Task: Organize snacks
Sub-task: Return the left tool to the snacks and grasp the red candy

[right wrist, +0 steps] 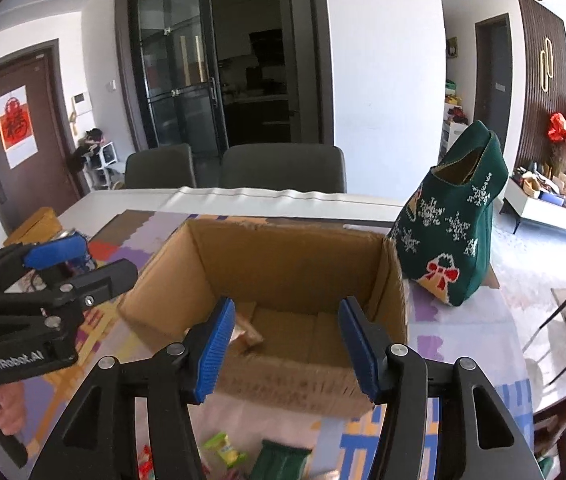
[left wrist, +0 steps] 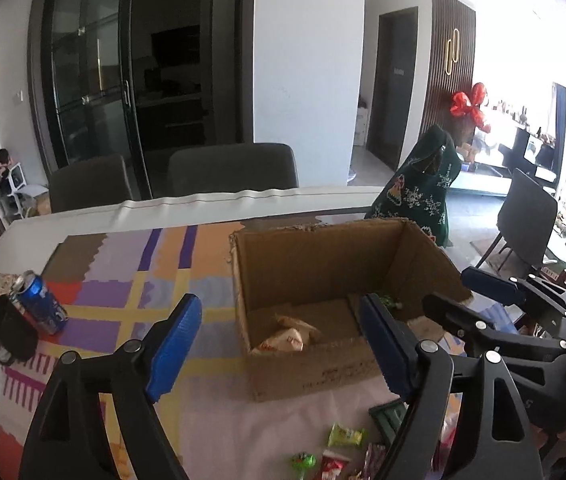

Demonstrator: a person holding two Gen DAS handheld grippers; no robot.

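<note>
Loose snack packets (left wrist: 345,436) on the table just below both grippers; left gripper (left wrist: 283,352) and right gripper (right wrist: 289,350) both spread apart, empty, facing the cardboard box (right wrist: 283,264) holding a pale packet (left wrist: 287,336).

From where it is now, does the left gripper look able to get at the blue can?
Probably yes. The left gripper is open and empty, and the blue can stands off to its left on the mat, with only bare mat between them; the box sits to the other side.
</note>
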